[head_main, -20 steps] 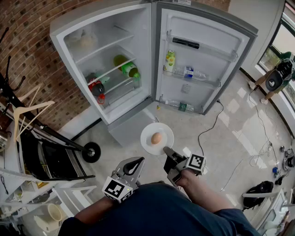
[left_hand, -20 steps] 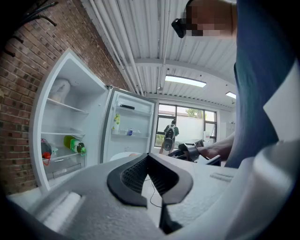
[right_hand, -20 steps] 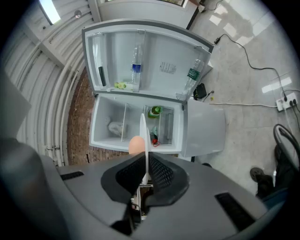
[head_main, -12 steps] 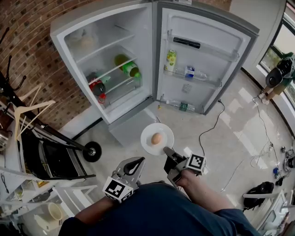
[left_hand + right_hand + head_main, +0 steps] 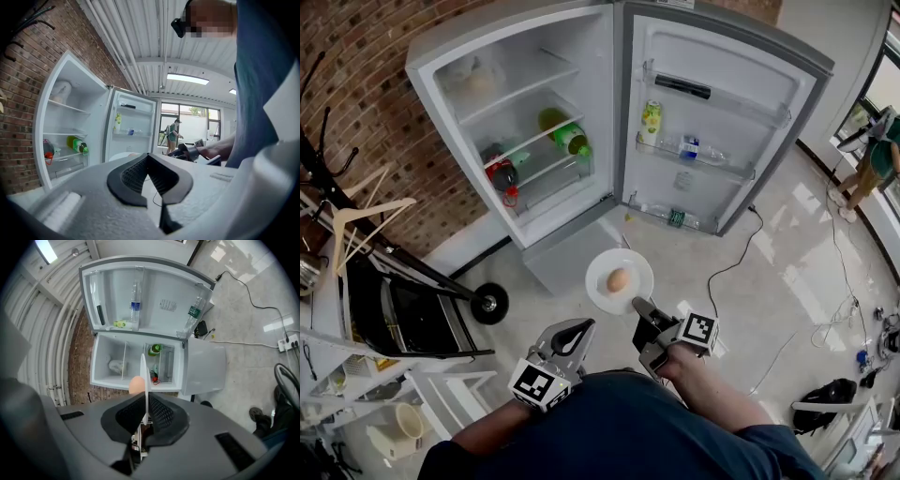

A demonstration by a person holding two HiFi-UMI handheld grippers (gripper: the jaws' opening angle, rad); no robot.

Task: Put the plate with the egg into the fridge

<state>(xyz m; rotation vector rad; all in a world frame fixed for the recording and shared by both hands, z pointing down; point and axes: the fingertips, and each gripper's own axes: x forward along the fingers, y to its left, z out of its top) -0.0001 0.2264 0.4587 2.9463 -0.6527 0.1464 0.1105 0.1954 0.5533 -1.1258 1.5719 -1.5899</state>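
A white plate (image 5: 605,288) with a brown egg (image 5: 618,280) on it hangs level above the floor, in front of the open fridge (image 5: 425,77). My right gripper (image 5: 638,307) is shut on the plate's near rim. In the right gripper view the plate (image 5: 143,372) shows edge-on between the pads, with the egg (image 5: 135,385) just left of it. My left gripper (image 5: 578,326) hangs shut and empty to the left of the plate, close to my body. In the left gripper view its jaws (image 5: 148,156) meet with nothing between them.
The fridge shelves hold a green bottle (image 5: 569,139) and a red-capped item (image 5: 501,177). The open door (image 5: 787,108) carries bottles (image 5: 648,121). A black cart (image 5: 398,314) and a hanger (image 5: 358,223) stand at left. A cable (image 5: 729,263) crosses the floor; a person (image 5: 873,159) stands far right.
Both grippers and the plate keep their places. The view has shifted slightly, and the person at the far right has moved.
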